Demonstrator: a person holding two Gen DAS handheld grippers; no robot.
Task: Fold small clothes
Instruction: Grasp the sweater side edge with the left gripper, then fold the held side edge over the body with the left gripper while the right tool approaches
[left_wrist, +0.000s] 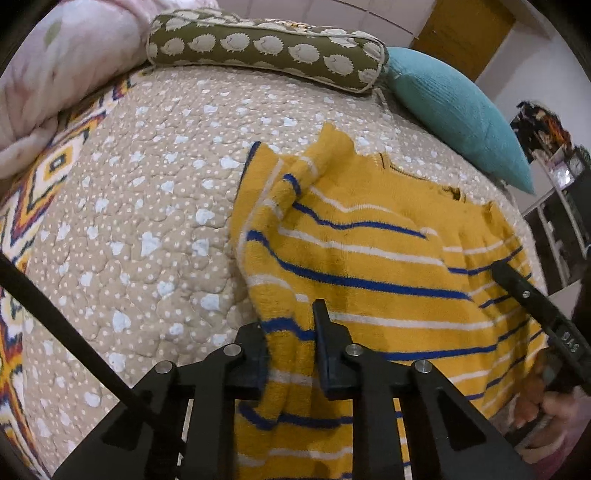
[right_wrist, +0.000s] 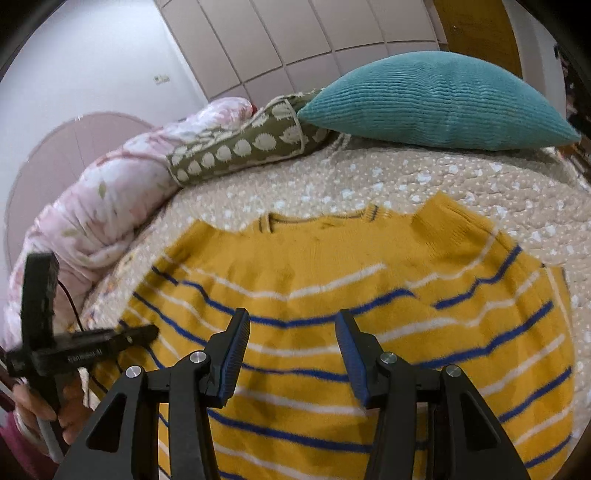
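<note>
A yellow sweater (left_wrist: 369, 258) with blue and white stripes lies flat on the bed, neck towards the pillows. One sleeve (left_wrist: 295, 173) is folded in over its body. My left gripper (left_wrist: 288, 321) is shut on the sweater's near left edge, and a bunched fold of knit fills the gap between its fingers. In the right wrist view my right gripper (right_wrist: 292, 314) hovers open over the middle of the sweater (right_wrist: 332, 266), its blue pads (right_wrist: 236, 350) apart with nothing pinched. The left gripper's body (right_wrist: 110, 341) shows at the sweater's left side.
The bed has a beige quilt (left_wrist: 147, 221) with white hearts. An olive hedgehog-print bolster (left_wrist: 266, 44), a teal cushion (left_wrist: 454, 107) and a pink floral duvet (left_wrist: 55, 74) line its far edge. A patterned blanket (left_wrist: 55, 166) lies at the left. A hand (left_wrist: 546, 406) holds the right gripper.
</note>
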